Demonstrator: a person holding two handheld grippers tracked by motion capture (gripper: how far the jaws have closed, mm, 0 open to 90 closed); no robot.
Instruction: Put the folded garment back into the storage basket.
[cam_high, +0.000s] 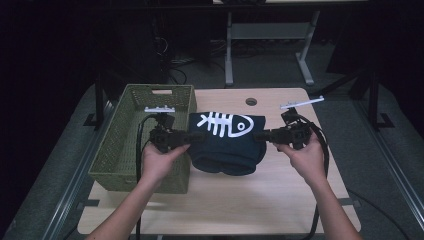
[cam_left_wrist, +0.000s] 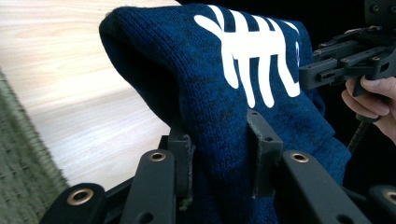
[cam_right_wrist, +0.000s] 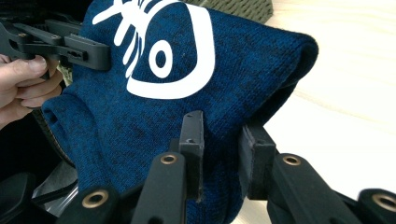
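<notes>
You're working on a light wood desk (cam_high: 260, 195) with a round cable hole near its far edge, in a dark room; grey floor around it and another desk's white legs behind.

One folded dark-blue knit sweater (cam_high: 227, 142) with a white fishbone print is just right of the green woven basket (cam_high: 120, 150), its left edge right up against the basket's right wall. It looks lifted a bit off the desk, sagging at the near side. Its long axis runs left to right, roughly square to the basket's long side, and the fish's head points away from the basket.

Your left hand-held gripper (cam_high: 192, 136) sits over the basket's right wall and is pinching the sweater's basket-side edge; in the left gripper view the knit is bunched between the pads (cam_left_wrist: 261, 149). Your right hand-held gripper (cam_high: 260, 135) is clamped on the opposite edge, the one farthest from the basket.

Count: one sweater, one basket, two hand-held grippers.
</notes>
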